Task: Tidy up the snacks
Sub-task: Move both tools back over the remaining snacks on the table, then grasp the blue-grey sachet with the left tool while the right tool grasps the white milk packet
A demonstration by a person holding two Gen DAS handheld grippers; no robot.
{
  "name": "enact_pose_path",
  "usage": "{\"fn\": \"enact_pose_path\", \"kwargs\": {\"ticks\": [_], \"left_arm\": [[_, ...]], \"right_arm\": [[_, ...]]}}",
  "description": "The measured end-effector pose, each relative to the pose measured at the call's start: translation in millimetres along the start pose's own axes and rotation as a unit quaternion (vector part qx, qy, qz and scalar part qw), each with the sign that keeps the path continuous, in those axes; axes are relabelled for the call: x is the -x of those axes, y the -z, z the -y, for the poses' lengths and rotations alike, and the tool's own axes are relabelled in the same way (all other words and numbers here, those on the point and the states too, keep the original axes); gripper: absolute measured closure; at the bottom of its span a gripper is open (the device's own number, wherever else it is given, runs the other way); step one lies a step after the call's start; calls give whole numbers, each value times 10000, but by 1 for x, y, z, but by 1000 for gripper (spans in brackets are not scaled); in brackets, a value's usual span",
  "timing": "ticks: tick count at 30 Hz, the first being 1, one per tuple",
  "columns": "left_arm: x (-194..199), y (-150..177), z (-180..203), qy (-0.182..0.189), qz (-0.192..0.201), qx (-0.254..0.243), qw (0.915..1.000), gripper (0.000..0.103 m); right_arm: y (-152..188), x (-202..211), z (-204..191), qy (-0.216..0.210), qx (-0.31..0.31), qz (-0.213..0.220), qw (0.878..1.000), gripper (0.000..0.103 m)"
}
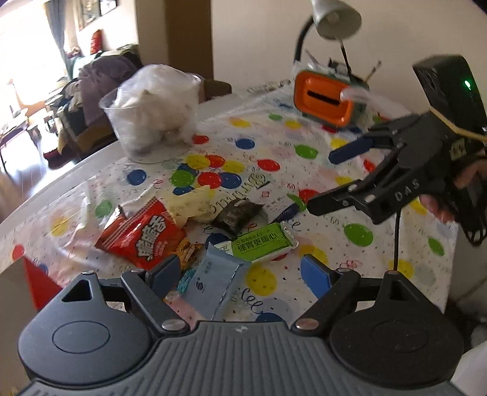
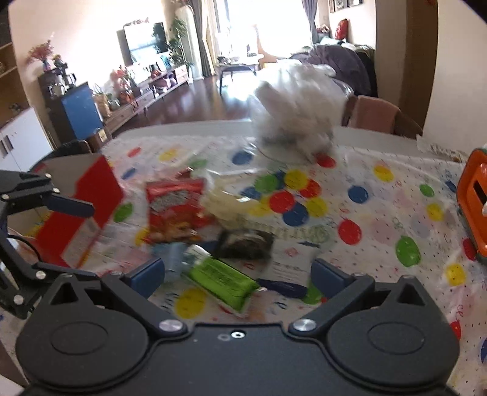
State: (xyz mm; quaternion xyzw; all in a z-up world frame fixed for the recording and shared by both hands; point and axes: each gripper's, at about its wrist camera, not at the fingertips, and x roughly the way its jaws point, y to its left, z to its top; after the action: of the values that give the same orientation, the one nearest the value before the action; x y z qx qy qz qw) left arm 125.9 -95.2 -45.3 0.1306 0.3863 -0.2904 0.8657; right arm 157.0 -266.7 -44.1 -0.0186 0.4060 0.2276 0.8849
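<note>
Lying in a loose heap on the balloon-print cloth (image 1: 274, 146), the snacks are the business at hand: a red bag (image 1: 146, 234), a green bar (image 1: 261, 242), a pale blue packet (image 1: 213, 286), a small black pack (image 1: 236, 214) and a cream pouch (image 1: 191, 204), several overlapping or touching. None of them is gripped. The left gripper (image 1: 240, 274) hovers low over the near edge of the heap with its fingers wide apart, the blue packet lying between them but not pinched. The right gripper (image 2: 237, 274) is likewise spread and empty, held above the green bar (image 2: 222, 281); its view is smeared, so fine contact cannot be judged. From the left view it hangs in the air to the right of the pile (image 1: 328, 179).

Further out stand a red box (image 2: 79, 213) with an open top to the left of the heap, a clear tub (image 1: 152, 115) stuffed with white bags behind it, and an orange case (image 1: 327, 99) under a lamp (image 1: 334, 18).

This looks like the very start of sorting: nothing appears put away yet. The next move probably calls for choosing one packet, likely the blue packet or green bar, lowering squarely over it and closing on that wrapper alone without dragging its neighbours.
</note>
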Motion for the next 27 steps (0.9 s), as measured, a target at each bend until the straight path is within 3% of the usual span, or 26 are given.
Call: {"fn": "enact_pose_path", "kwargs": {"ticks": [11, 21, 27], "left_arm": [[-58, -7, -11, 165, -653, -482, 9966, 17], [-93, -2, -27, 265, -1099, -640, 9915, 17], [-103, 0, -23, 296, -1182, -882, 9886, 33]], "right_arm": [[2, -60, 39, 343, -418, -377, 9978, 3], [7, -103, 51, 638, -679, -782, 9926, 17], [7, -115, 44, 708, -529, -837, 9926, 23]]}}
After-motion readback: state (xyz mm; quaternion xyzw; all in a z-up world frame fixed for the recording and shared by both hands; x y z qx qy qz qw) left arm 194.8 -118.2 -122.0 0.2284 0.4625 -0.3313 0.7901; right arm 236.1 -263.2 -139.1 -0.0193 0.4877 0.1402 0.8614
